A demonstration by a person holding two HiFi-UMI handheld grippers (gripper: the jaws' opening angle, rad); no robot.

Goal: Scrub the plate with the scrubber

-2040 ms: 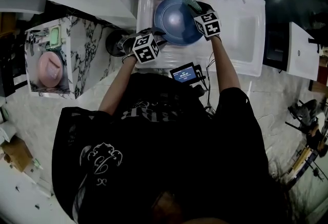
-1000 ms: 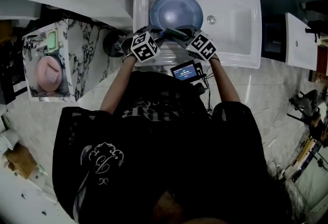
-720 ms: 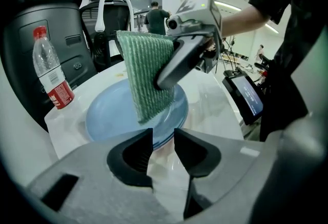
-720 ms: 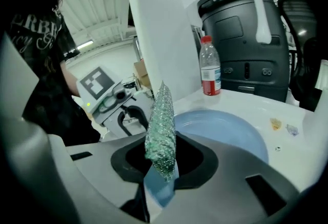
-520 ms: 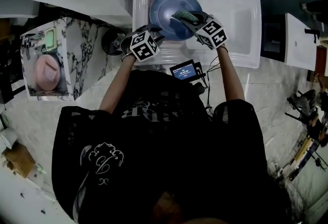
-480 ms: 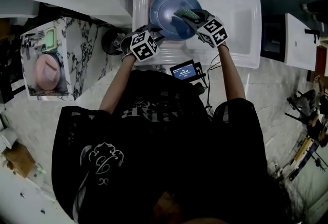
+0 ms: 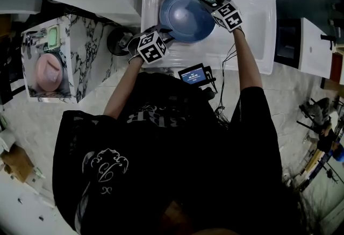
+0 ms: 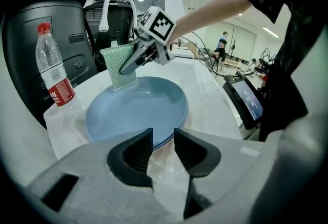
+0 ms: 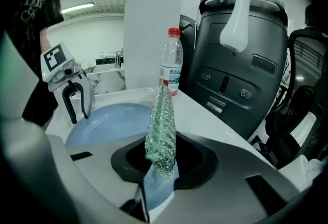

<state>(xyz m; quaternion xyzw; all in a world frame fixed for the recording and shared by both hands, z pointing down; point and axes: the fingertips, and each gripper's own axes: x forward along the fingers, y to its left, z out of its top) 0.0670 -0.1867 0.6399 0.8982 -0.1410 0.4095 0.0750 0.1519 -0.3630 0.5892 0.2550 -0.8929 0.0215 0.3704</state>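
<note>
in the head view both sets of jaws are too small and dark to read. in the right gripper view the scrubber (image 9: pixel 160 125) blocks the gap it sits in.

your right claw (image 8: pixel 132 60) is clenched on that scrubber. the green mesh stands edge-on to its own camera and hangs flat from the tips in the left gripper view. its lower edge meets the far rim of the plate (image 8: pixel 136 110), just below the right claw.

your left claw (image 8: pixel 163 148) has its jaws a narrow gap apart, with nothing pinched between them. the plate's near rim lies right at its tips, partly cut off by them, and you can't tell whether they touch it.

the plate lies in the sink (image 7: pixel 258 24), reaching from one claw to the other. a bottle (image 8: pixel 51 69) stands beyond the plate, left of the right claw.
</note>
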